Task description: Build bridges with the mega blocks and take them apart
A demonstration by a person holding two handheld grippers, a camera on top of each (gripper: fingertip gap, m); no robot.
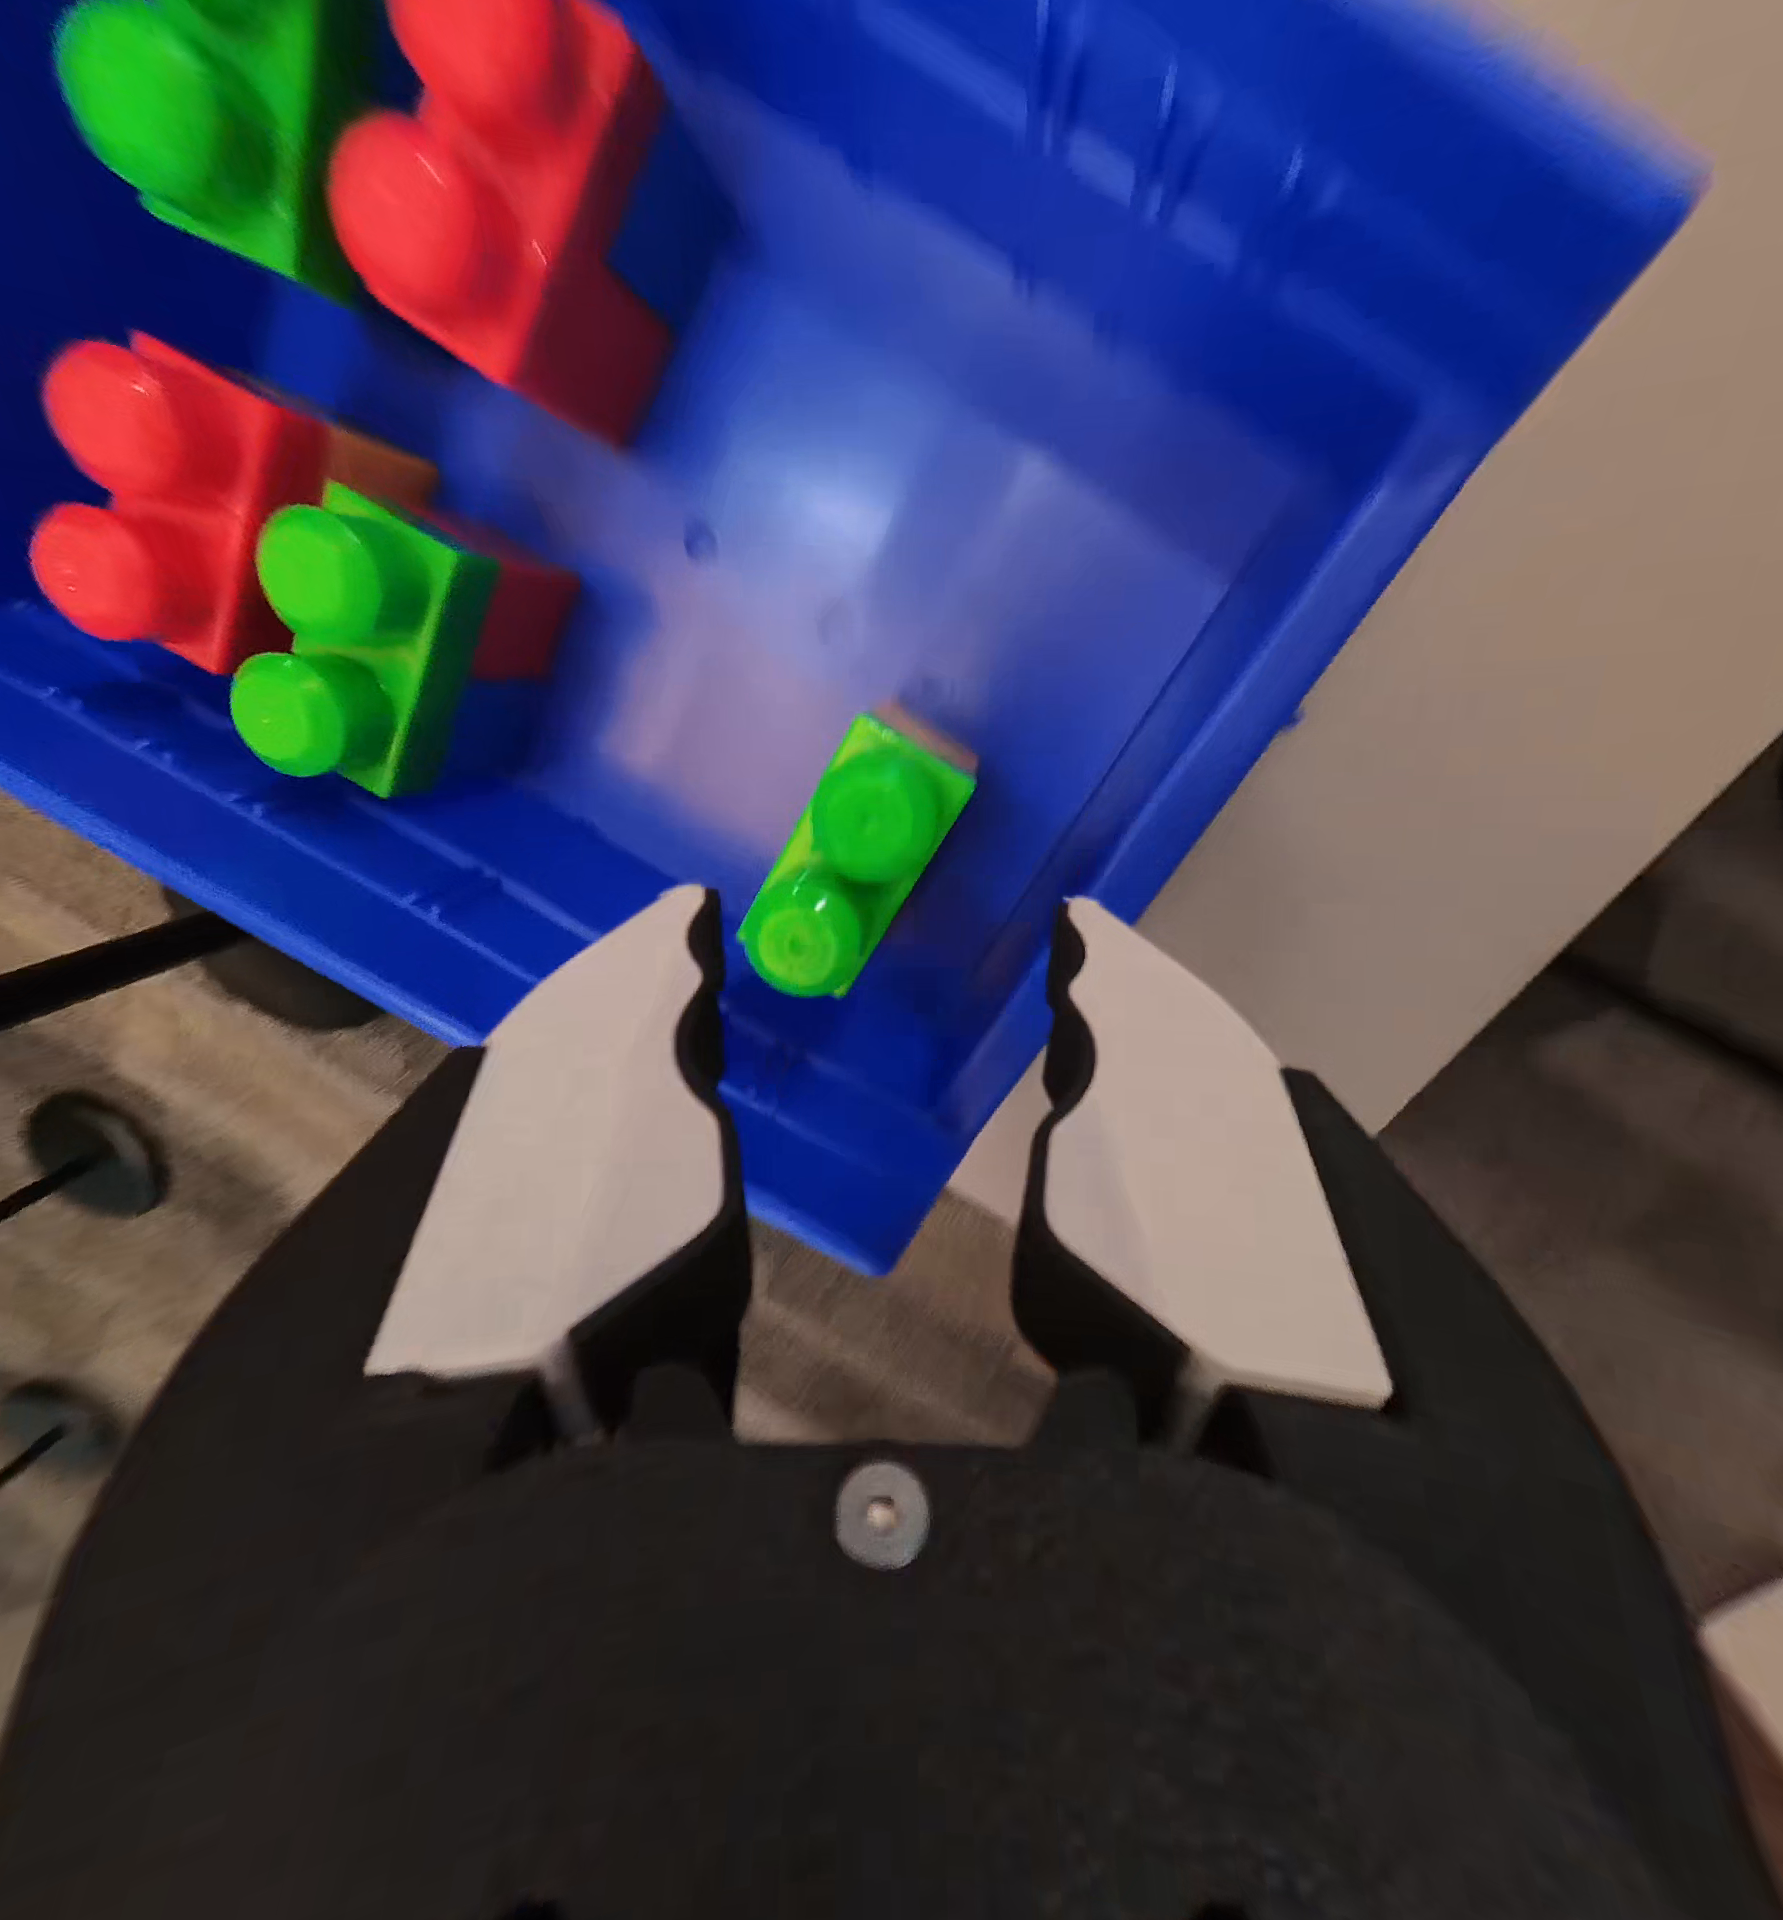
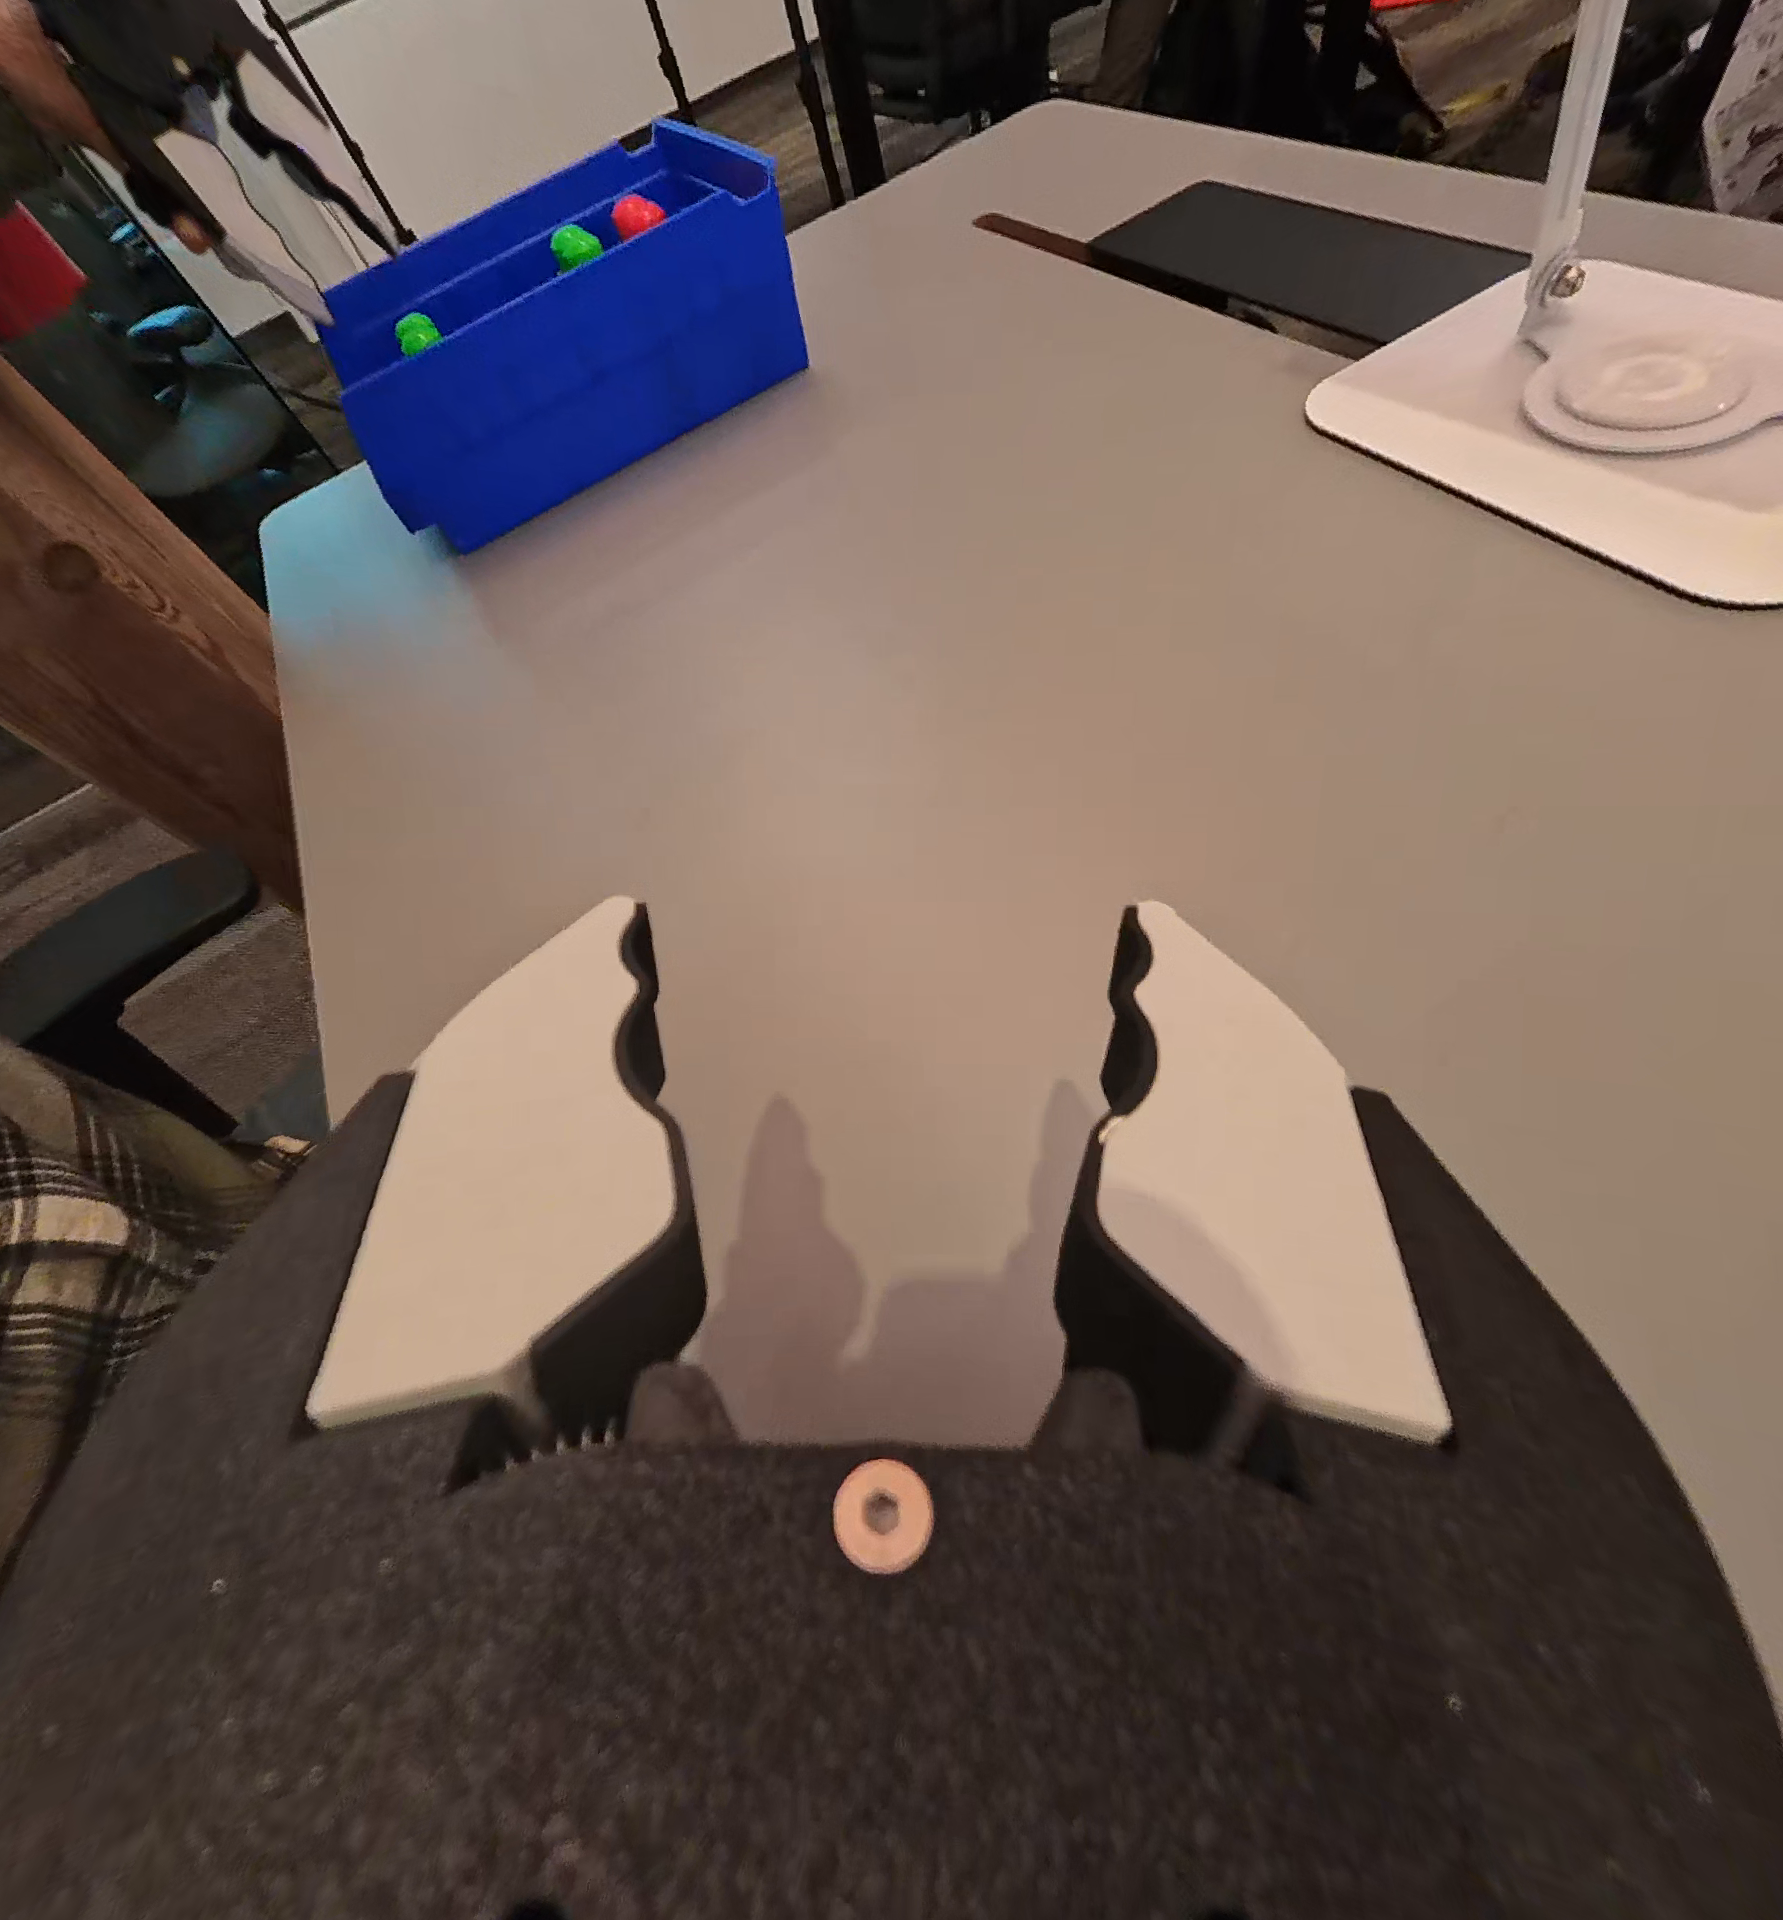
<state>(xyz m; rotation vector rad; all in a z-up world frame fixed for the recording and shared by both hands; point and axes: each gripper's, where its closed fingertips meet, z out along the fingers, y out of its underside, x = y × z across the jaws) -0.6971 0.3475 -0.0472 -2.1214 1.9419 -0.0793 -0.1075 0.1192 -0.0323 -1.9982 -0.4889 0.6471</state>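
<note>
Five blocks: seen loose in the blue bin (image 1: pixel 1126 436) from the left wrist view, none joined, so no bridge is judged begun.
Left side of bin: a large green block (image 1: pixel 191 135) and a red block (image 1: pixel 170 499) are lying by the wall, with a green two-stud block (image 1: pixel 357 644) resting against the red one.
Middle of bin: a second red block (image 1: pixel 502 218) is leaning beside the large green one.
Right of bin: a small green two-stud block (image 1: pixel 856 862) is lying alone on the bin floor, just ahead of the left gripper (image 1: pixel 887 914).
Left jaws: spread wide, nothing held, poised above the bin's near corner.
Right gripper (image 2: pixel 885 914): jaws parted and empty, held over the bare grey counter (image 2: pixel 970 623), well apart from the bin.
Far right: a white lamp base (image 2: pixel 1645 436) is standing on the counter.
Risk: the small block could be pushed aside or tipped if one jaw catches the rounded studs; the bin wall could be struck by the right-hand jaw.
Materials: glossy, hard moulded plastic blocks with cylindrical studs; ribbed plastic bin; matte smooth counter; scalloped dark jaw pads.
</note>
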